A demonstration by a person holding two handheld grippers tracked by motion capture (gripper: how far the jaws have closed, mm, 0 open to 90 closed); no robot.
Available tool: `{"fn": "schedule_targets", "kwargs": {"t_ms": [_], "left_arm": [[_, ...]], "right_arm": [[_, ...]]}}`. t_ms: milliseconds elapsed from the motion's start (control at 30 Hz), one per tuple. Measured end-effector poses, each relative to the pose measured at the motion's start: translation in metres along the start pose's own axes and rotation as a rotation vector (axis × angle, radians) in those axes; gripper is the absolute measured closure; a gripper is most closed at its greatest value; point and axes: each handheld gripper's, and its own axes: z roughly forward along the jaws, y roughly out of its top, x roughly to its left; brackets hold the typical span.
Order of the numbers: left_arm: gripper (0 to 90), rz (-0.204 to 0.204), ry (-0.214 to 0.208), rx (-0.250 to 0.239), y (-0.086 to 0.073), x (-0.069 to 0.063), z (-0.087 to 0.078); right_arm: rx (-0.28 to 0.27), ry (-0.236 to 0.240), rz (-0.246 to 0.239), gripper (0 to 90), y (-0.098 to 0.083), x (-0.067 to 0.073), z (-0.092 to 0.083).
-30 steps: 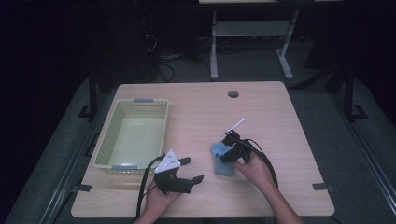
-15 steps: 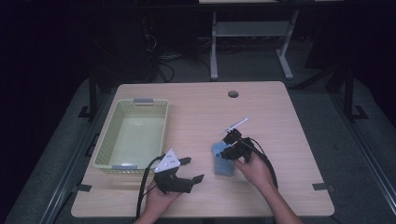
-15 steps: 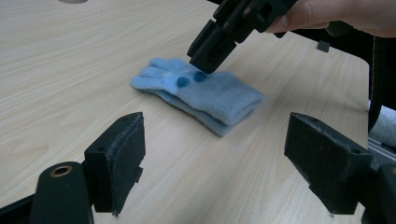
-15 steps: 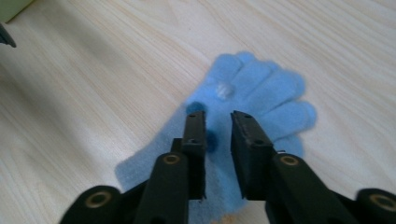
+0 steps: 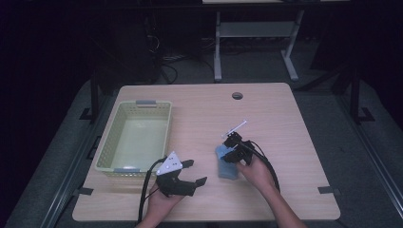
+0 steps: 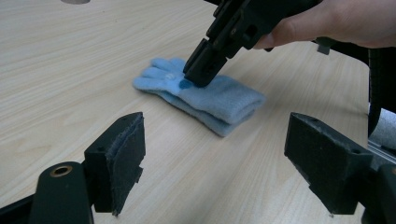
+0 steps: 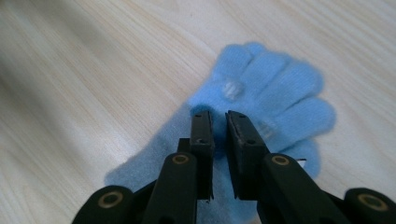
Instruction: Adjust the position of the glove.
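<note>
While the right hand-held gripper (image 7: 218, 122) presses its nearly closed jaws down on the blue gloves (image 7: 261, 102), a thin gap shows between them and I cannot tell whether fabric is pinched. These gloves lie on the bench (image 5: 199, 109), right of the basket (image 5: 135, 137). Nearby, the left hand-held gripper (image 5: 191, 172) gapes wide, empty.
</note>
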Motion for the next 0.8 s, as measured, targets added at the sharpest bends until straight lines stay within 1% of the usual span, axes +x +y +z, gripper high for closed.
{"fn": "schedule_targets", "kwargs": {"t_ms": [167, 267, 300, 333, 367, 400, 467, 500, 533, 600, 633, 667, 700, 733, 767, 800], "left_arm": [[19.9, 0.003, -0.002, 0.001, 0.000, 0.001, 0.000], [19.9, -0.003, -0.005, 0.004, 0.000, 0.001, 0.000], [19.9, -0.003, -0.006, 0.004, -0.001, 0.000, 0.001], [19.9, -0.009, -0.008, 0.002, -0.001, 0.000, 0.002], [19.9, -0.009, -0.008, 0.002, -0.001, 0.000, 0.002], [20.1, -0.005, -0.011, 0.015, -0.002, -0.001, 0.004], [20.7, -0.009, -0.012, 0.015, -0.003, -0.001, 0.005], [20.7, -0.005, -0.012, 0.021, -0.003, -0.001, 0.006], [21.0, -0.011, -0.014, 0.023, -0.003, -0.002, 0.007], [21.2, -0.023, -0.016, 0.024, -0.003, -0.002, 0.007], [21.2, -0.023, -0.016, 0.024, -0.003, -0.002, 0.007], [21.2, -0.035, -0.021, 0.028, -0.003, -0.003, 0.006], [21.2, -0.035, -0.021, 0.028, -0.003, -0.003, 0.006], [21.2, -0.049, -0.028, 0.026, -0.001, -0.006, 0.005], [21.2, -0.049, -0.028, 0.026, -0.001, -0.006, 0.005], [21.2, -0.058, -0.039, 0.004, 0.002, -0.009, 0.004]], "right_arm": [[0.024, 0.007, -0.002, 80.3, -0.001, -0.001, 0.006], [0.018, 0.007, -0.005, 78.1, -0.001, -0.001, 0.006], [0.014, 0.005, 0.001, 77.2, -0.002, -0.001, 0.004], [-0.004, -0.003, -0.015, 76.0, -0.003, 0.000, 0.000], [-0.012, -0.001, -0.012, 75.2, -0.004, 0.000, -0.002], [-0.019, 0.002, -0.009, 74.5, -0.005, 0.000, -0.005], [-0.043, 0.013, -0.002, 71.9, -0.007, -0.001, -0.011], [-0.043, 0.013, -0.002, 71.9, -0.007, -0.001, -0.011], [-0.067, 0.012, 0.003, 69.2, -0.010, -0.002, -0.016], [-0.080, 0.019, 0.018, 65.1, -0.014, -0.004, -0.021], [-0.080, 0.019, 0.018, 65.1, -0.014, -0.004, -0.021], [-0.101, 0.021, 0.037, 61.6, -0.019, -0.006, -0.025], [-0.101, 0.021, 0.037, 61.6, -0.019, -0.006, -0.025], [-0.122, 0.028, 0.057, 58.7, -0.025, -0.008, -0.029], [-0.122, 0.028, 0.057, 58.7, -0.025, -0.008, -0.029], [-0.147, 0.041, 0.083, 55.6, -0.031, -0.012, -0.032]]}}
